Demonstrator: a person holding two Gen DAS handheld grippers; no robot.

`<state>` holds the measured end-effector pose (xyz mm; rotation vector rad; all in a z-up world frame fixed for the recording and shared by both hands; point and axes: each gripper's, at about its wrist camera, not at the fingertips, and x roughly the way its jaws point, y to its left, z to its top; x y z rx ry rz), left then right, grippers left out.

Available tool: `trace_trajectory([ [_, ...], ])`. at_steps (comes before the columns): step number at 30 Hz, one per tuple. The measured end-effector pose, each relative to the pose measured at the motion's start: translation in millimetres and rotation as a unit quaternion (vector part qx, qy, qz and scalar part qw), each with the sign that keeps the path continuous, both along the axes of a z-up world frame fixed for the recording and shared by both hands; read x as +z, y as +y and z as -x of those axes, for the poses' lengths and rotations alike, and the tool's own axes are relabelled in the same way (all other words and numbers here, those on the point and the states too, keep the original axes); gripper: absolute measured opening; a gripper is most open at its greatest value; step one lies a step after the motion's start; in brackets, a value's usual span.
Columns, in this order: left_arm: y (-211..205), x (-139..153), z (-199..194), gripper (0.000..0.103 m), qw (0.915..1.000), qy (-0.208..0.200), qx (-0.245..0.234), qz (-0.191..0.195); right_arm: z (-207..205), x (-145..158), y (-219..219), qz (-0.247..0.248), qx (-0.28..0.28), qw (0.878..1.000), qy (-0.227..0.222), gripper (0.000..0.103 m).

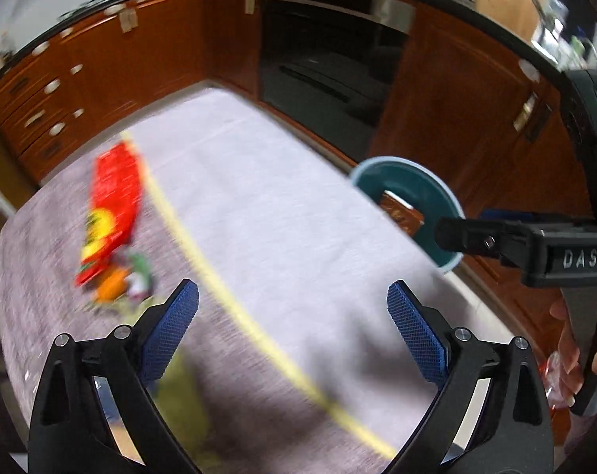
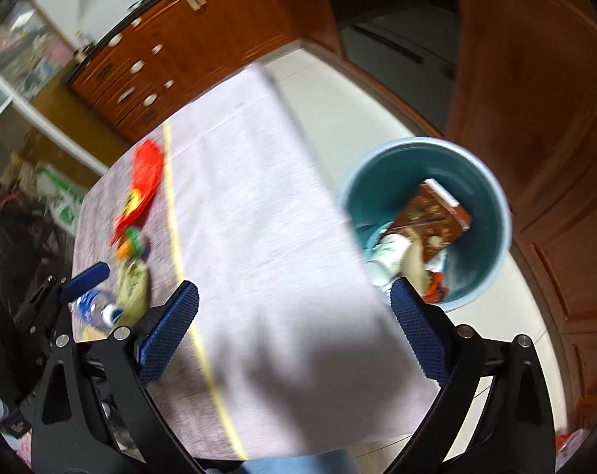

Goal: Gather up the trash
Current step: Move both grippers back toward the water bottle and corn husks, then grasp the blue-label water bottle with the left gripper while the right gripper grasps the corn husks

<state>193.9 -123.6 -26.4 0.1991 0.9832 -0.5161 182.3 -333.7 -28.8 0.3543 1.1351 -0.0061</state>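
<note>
1. The left gripper [image 1: 293, 330], black-framed with blue textured pads, is spread wide with nothing between its fingers; it hangs above the pale grey woven tablecloth [image 1: 278, 217] with its thin yellow stripe [image 1: 203, 252].
2. The right gripper [image 2: 294, 330], of the same build, is also spread wide and holds nothing. It sits over the near right part of the cloth, its right pad at the table edge beside the bin.
3. In the left wrist view the right gripper reaches in from the right, across the front of the bin, with the person's hand [image 1: 575, 351] on its grip.
4. On the far left of the cloth lies a long red and yellow snack wrapper [image 1: 110, 213], with a small heap of orange, green and white scraps [image 1: 122, 280] just at its near end. All of it is blurred.
5. Nearer that corner, the right wrist view shows a crumpled yellowish wrapper [image 2: 131, 290] and a clear plastic bottle with a blue label [image 2: 95, 310], close by the left gripper's blue pad.
6. The round teal plastic bin [image 2: 492, 213] stands on the light floor just off the table's right edge. Inside it are a brown printed carton [image 2: 430, 213], a white printed cup [image 2: 389, 252] and other scraps.
7. Reddish-brown wooden cabinets [image 1: 148, 67] line the background.
</note>
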Motion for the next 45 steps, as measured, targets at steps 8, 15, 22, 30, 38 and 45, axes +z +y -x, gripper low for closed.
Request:
trace_trajectory([
  [8,105.9,5.5,4.0,0.097,0.9962,0.001,0.085,0.021,-7.6,-0.4,84.4,0.008,0.062,0.998,0.014,0.094],
  [15,176.2,-5.9,17.4,0.097,0.9892,0.012,0.142,0.034,-11.3,-14.6,148.6,0.019,0.114,0.993,0.036,0.094],
  [22,215.8,-21.6,25.1,0.097,0.9842,0.030,0.171,0.035,-13.2,-37.4,196.2,0.009,0.152,0.986,0.067,0.094],
  [30,237.5,-37.0,24.6,0.097,0.9791,0.055,0.186,0.060,-35.1,-23.1,237.9,0.016,0.190,0.981,0.031,0.094],
  [38,246.5,-54.3,17.6,0.097,0.9758,0.081,0.190,0.070,-66.7,-31.2,261.5,0.078,0.207,0.975,0.018,0.042],
  [45,251.6,-55.0,-5.3,0.097,0.9738,0.091,0.187,0.092,-66.5,-56.5,264.8,0.034,0.239,0.967,0.076,0.039],
])
